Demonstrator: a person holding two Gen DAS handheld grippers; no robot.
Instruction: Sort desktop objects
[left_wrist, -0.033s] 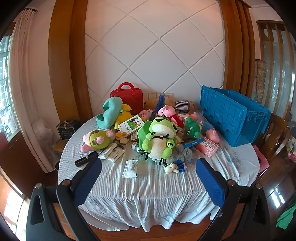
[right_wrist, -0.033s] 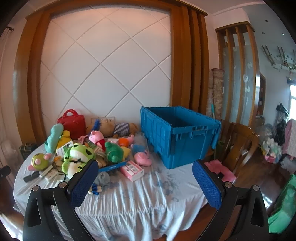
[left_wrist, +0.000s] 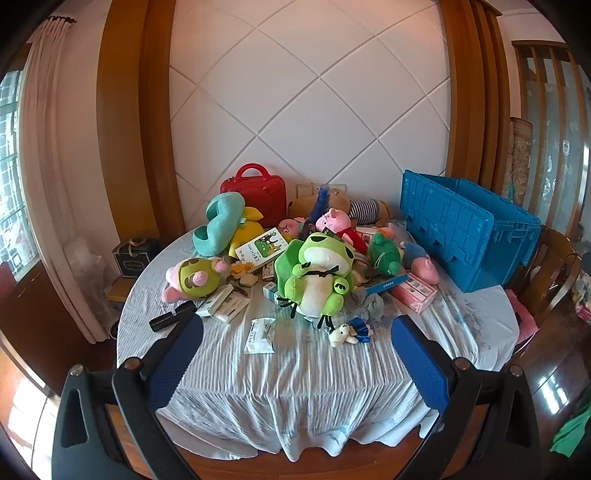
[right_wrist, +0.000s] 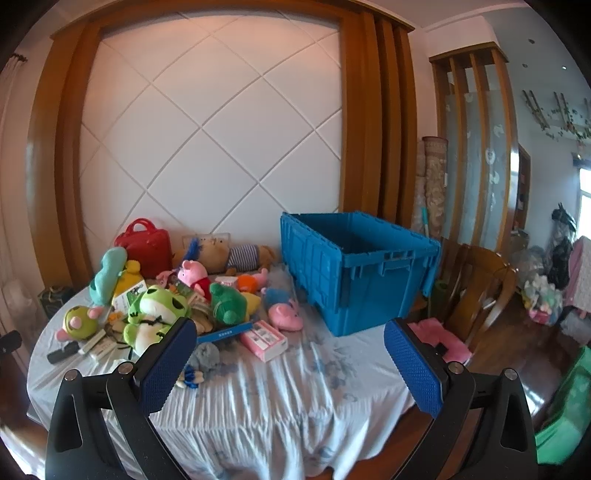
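Observation:
A round table (left_wrist: 295, 373) with a pale blue cloth holds a heap of toys and boxes. A big green frog plush (left_wrist: 316, 273) sits in the middle, also seen in the right wrist view (right_wrist: 155, 314). A pink box (left_wrist: 413, 293) (right_wrist: 263, 339) and a small white doll (left_wrist: 345, 334) lie near it. An open blue crate (left_wrist: 465, 236) (right_wrist: 354, 269) stands at the table's right. My left gripper (left_wrist: 295, 354) is open and empty, held back from the table's front edge. My right gripper (right_wrist: 288, 362) is open and empty, above the cloth before the crate.
A red case (left_wrist: 255, 192) stands at the back by the wall. A black remote (left_wrist: 171, 320) and white packets (left_wrist: 260, 336) lie at the front left. A wooden chair (right_wrist: 476, 291) with a pink cushion stands right of the table.

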